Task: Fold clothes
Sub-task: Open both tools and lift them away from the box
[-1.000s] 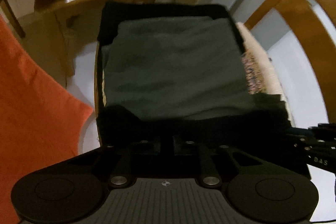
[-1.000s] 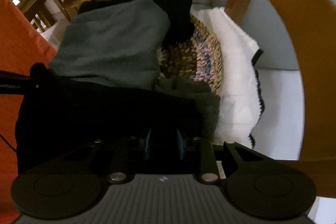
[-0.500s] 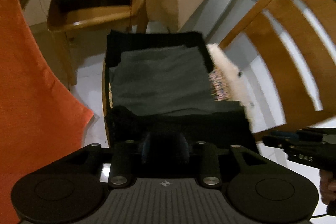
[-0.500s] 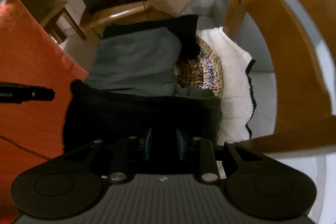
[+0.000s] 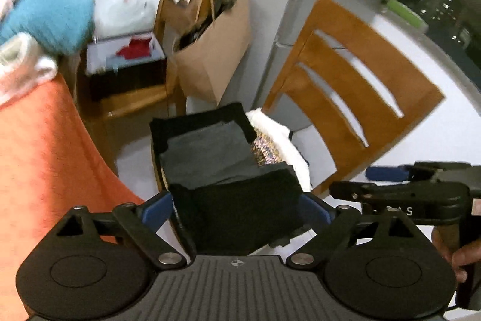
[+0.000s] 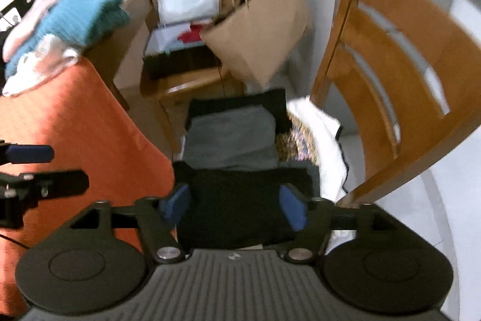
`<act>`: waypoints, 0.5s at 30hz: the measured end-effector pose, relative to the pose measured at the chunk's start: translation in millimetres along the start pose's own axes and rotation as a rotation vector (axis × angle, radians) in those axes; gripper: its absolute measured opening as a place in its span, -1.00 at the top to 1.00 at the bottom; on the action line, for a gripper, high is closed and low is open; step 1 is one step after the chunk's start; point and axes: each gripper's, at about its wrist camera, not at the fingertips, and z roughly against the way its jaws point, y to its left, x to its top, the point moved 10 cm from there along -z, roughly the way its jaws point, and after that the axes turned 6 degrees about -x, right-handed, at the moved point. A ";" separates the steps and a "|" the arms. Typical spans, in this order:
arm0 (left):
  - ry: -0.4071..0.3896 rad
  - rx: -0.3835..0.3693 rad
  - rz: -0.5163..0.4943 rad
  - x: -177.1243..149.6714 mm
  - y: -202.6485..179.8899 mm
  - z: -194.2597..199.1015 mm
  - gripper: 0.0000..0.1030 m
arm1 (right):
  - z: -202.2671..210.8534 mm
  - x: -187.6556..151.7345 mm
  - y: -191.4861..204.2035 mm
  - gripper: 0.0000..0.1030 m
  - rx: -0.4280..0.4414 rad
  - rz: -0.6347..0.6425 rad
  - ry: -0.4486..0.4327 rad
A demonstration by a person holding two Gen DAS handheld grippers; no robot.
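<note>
Both grippers, left gripper (image 5: pixel 237 211) and right gripper (image 6: pixel 234 206), are black with blue pads (silver screws, ribbed grey bodies).

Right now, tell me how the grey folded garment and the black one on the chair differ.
The grey garment is lighter and lies at the far side of the stack; the black garment is darker and lies nearer the cameras. The grey one shows soft creases; the black one's surface is too dark to read. Both lie folded flat on one chair.
</note>
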 end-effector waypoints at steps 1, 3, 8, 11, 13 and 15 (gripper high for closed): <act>-0.006 0.007 -0.009 -1.1 -1.2 12.7 -0.83 | 12.8 0.8 5.9 -0.69 -0.007 0.007 -0.014; -0.008 0.020 -0.020 -5.4 -1.7 37.0 -0.86 | 36.8 2.1 17.6 -0.83 -0.015 0.021 -0.037; -0.015 0.021 -0.017 -14.0 3.1 87.6 -0.94 | 84.9 3.9 44.2 -0.99 -0.004 0.035 -0.062; -0.034 0.045 -0.021 -16.5 7.5 113.6 -0.97 | 101.8 3.4 55.8 -0.99 -0.004 0.030 -0.056; -0.053 0.059 -0.012 -16.9 11.7 128.4 -0.99 | 109.6 2.9 63.3 -0.99 -0.010 0.035 -0.052; -0.073 0.081 0.001 -18.2 18.2 141.6 -0.99 | 116.0 1.0 72.4 -0.99 -0.037 0.070 -0.052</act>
